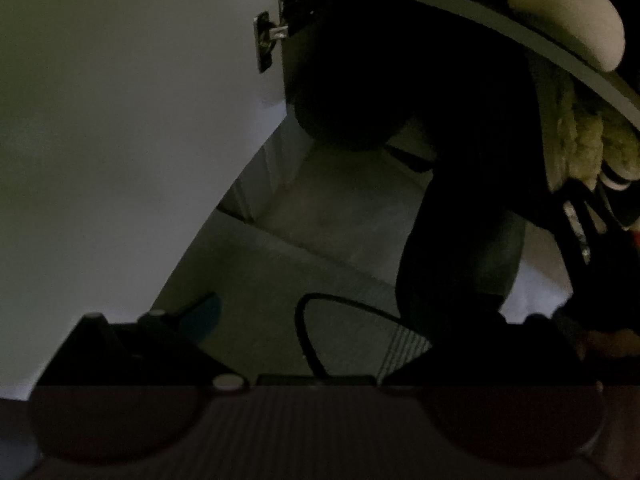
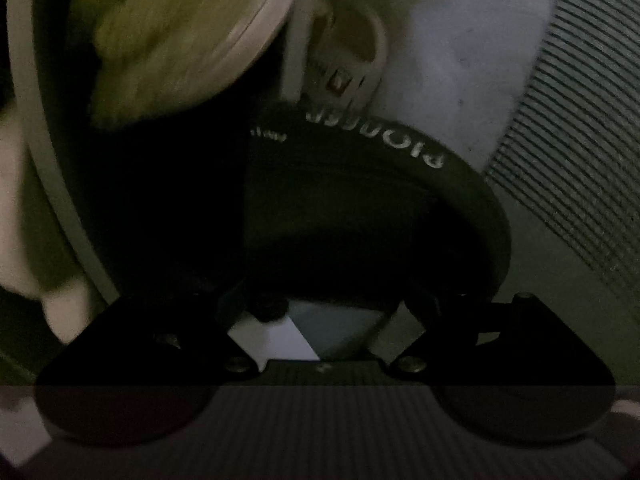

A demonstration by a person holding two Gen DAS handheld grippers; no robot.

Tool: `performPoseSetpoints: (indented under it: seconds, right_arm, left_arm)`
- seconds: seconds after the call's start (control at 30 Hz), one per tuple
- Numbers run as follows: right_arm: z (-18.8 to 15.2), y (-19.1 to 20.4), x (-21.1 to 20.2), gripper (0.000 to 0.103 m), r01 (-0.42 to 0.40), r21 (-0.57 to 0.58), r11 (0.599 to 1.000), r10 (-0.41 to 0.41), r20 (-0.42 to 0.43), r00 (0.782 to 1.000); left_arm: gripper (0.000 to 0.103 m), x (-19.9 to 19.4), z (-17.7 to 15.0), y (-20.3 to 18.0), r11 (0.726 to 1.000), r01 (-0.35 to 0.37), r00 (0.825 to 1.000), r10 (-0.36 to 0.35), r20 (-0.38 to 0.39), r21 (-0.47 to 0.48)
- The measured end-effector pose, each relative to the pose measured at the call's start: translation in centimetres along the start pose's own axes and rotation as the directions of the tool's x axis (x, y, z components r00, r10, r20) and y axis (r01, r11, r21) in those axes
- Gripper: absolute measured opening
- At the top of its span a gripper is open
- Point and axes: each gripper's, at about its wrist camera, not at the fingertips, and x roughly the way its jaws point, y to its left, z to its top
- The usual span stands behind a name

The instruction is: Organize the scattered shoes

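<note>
1. Low in the right wrist frame, your right gripper [image 2: 324, 316] is clamped on the dark rubber shoe with pale lettering [image 2: 360, 208], ready to shelve it.
2. Your left gripper [image 1: 316, 344] looks parted, holding nothing, free to assist.
3. Upper right, cream rounded-toe shoes [image 1: 560, 12] rest on the grey cabinet shelf [image 1: 440, 4], already stored.

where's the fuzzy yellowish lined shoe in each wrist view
Left wrist: the fuzzy lined shoe sits at the right edge, just under the curved grey shelf edge.
Right wrist: the same shoe fills the upper left, blurred, above the black shoe.
Shared landmark: the shoe's pale fleece lining itself; nothing else matches reliably in this dim light.
</note>
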Motion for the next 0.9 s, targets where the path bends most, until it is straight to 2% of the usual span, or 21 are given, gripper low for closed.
performPoseSetpoints:
  seconds: [0.13,0.23,0.33,0.4,0.43,0.47,0.53,0.63,0.8,0.87,0.9]
  right_arm:
    - [0.0,2.3,-0.8,0.087,-0.064,-0.090,0.994,0.068,0.049,0.996]
    - [0.5,2.8,-1.7,0.086,-0.126,-0.077,0.989,0.134,0.110,0.985]
    - [1.4,3.6,-1.2,0.085,-0.129,-0.089,0.988,0.139,0.123,0.983]
    - [1.5,4.2,-0.1,0.077,-0.128,-0.101,0.987,0.139,0.102,0.985]
    - [1.6,4.6,0.6,0.066,-0.128,-0.106,0.986,0.138,0.089,0.986]
    - [1.6,4.7,1.1,0.059,-0.130,-0.106,0.986,0.139,0.083,0.987]
    - [1.8,5.1,2.2,0.036,-0.138,-0.093,0.986,0.146,0.077,0.986]
    - [2.6,6.4,4.0,0.035,-0.151,-0.099,0.984,0.160,0.098,0.982]
    - [2.9,6.9,5.0,0.036,-0.154,-0.117,0.981,0.165,0.093,0.982]
    - [2.7,6.7,4.3,0.053,-0.142,-0.119,0.983,0.151,0.070,0.986]
    - [2.3,6.7,3.5,0.068,-0.127,-0.134,0.983,0.138,0.077,0.987]
  left_arm:
    - [0.102,-0.3,0.1,0.1,1.000,0.008,1.000,-0.008,0.005,-0.006]
    - [0.102,-0.3,0.3,0.0,1.000,0.013,1.000,-0.013,0.007,-0.009]
    - [0.102,-0.3,0.5,0.0,1.000,0.017,1.000,-0.017,0.009,-0.012]
    - [0.102,-0.5,0.7,0.0,1.000,0.018,1.000,-0.018,0.016,-0.013]
    - [0.102,-0.6,0.9,-0.1,1.000,0.017,1.000,-0.017,0.023,-0.012]
    - [0.100,-0.7,1.0,-0.1,1.000,0.016,0.999,-0.016,0.029,-0.011]
    - [0.099,-0.8,1.4,0.4,1.000,0.009,0.999,-0.008,0.036,-0.029]
    - [0.100,-0.9,2.0,1.2,0.998,-0.001,0.999,0.003,0.046,-0.056]
    - [0.101,-1.6,1.7,1.0,1.000,0.001,0.998,0.000,0.061,-0.017]
    - [0.101,-2.0,1.5,1.1,1.000,0.005,0.998,-0.004,0.056,-0.017]
    - [0.101,-2.3,1.4,1.1,1.000,0.006,0.998,-0.006,0.059,-0.012]
